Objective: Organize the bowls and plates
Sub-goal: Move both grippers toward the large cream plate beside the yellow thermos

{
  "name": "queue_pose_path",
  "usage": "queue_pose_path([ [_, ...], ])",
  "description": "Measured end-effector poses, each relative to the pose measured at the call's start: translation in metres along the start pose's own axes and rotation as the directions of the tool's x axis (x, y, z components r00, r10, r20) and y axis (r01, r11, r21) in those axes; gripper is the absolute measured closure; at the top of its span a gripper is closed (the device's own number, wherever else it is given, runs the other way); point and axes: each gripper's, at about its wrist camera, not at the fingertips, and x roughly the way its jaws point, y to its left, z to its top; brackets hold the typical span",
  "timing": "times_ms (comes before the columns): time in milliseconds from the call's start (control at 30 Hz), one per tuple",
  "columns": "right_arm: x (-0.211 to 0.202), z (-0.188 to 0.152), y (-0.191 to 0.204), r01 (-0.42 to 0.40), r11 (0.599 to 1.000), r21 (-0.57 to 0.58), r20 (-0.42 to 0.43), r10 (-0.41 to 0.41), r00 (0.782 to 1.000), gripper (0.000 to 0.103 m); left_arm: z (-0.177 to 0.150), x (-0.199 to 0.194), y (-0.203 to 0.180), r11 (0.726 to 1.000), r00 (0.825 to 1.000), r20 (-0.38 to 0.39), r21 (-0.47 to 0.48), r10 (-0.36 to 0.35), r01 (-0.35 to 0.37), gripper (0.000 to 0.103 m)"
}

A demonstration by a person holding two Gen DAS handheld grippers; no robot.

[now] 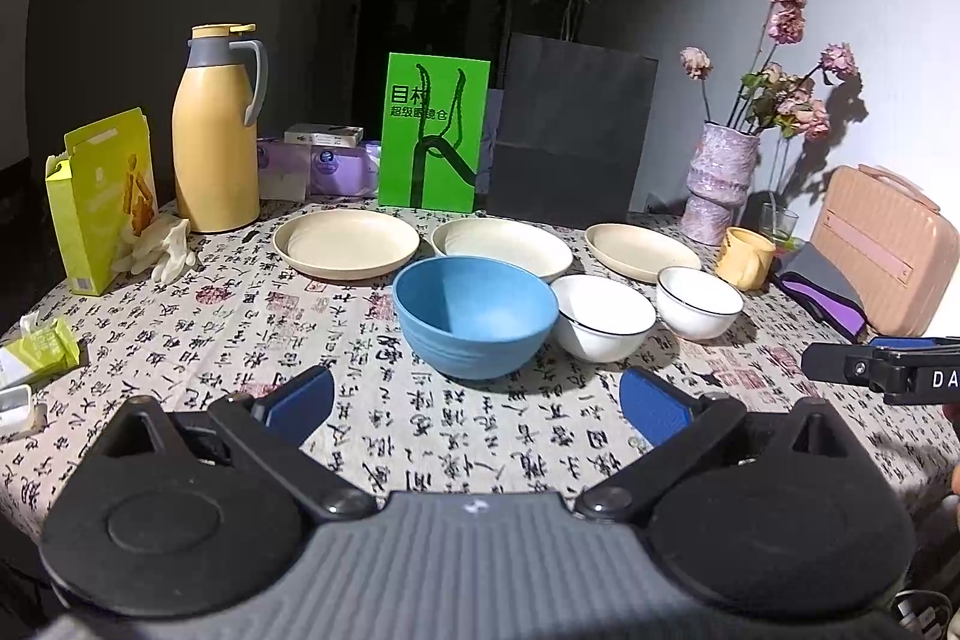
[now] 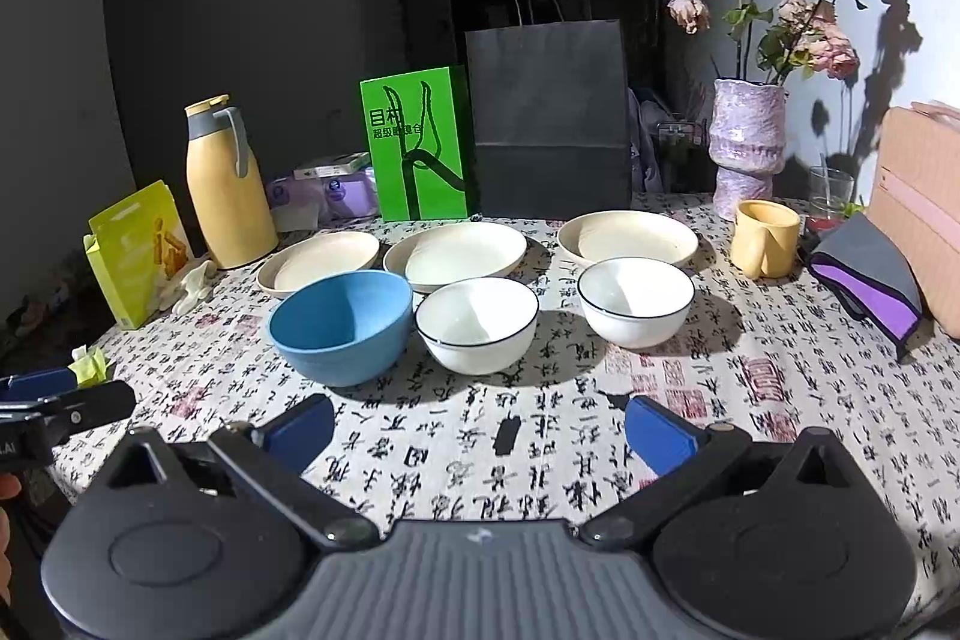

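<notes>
Cream plates and bowls laid out on a patterned table

Three cream plates (image 2: pixel 456 250) line the back of the table (image 2: pixel 720 400). Before them sit a blue bowl (image 2: pixel 342 325) and two white bowls (image 2: pixel 477 325). Left gripper (image 1: pixel 477 403) and right gripper (image 2: pixel 480 427) hover empty, fingers apart.

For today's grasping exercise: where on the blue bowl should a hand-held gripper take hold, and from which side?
Grip the blue bowl by its near rim, one finger inside and one outside the wall. It stands upright and looks too wide to span. The left hand-held gripper, open, already faces that side. A white bowl crowds its right side, so come from the front.
</notes>
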Motion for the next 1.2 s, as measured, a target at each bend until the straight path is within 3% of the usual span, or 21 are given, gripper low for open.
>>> queue_pose_path([
  [367, 0.039, 0.033, 0.002, -0.030, 1.000, -0.002, -0.002, 0.030, 1.000, 0.000, 0.030, 0.030, 0.015, 1.000, 1.000, 0.001, -0.015, 0.019, -0.019, 0.000],
  [1200, 0.152, 0.104, 0.046, -0.177, 0.983, -0.057, -0.014, 0.176, 0.984, 0.000, 0.086, 0.109, 0.075, 0.994, 0.997, -0.026, -0.078, 0.071, -0.073, 0.000],
])
